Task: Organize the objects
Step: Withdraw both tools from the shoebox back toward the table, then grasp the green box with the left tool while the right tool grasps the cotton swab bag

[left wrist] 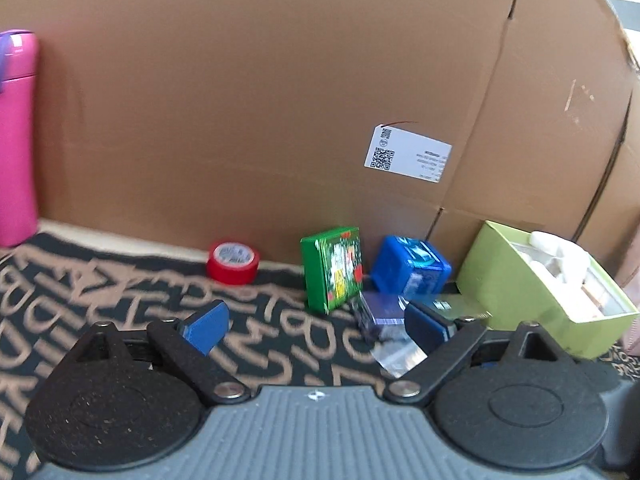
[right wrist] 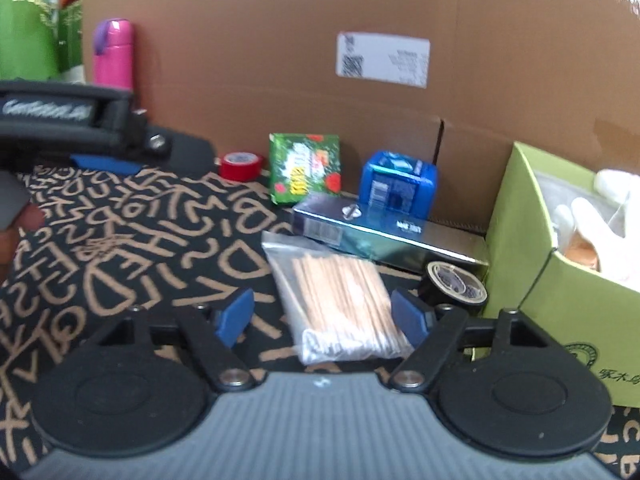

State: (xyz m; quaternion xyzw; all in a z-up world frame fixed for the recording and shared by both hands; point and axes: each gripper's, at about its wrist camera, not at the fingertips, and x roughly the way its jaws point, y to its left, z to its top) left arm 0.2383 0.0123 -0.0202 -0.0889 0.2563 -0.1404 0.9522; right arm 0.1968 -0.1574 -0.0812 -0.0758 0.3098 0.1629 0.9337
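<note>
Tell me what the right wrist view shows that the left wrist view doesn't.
Only the right wrist view: the black tape roll, the sticks inside the clear bag, and the left claw's body at the left edge. Only the left wrist view: nothing extra among the objects. Both share: red tape, green box, blue box, pink bottle, lime-green box, cardboard wall.

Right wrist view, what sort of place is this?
Probably a home or storage corner set up as a sorting spot: a patterned cloth holding small household goods, a large cardboard box behind, and an open green box for collecting items.
</note>
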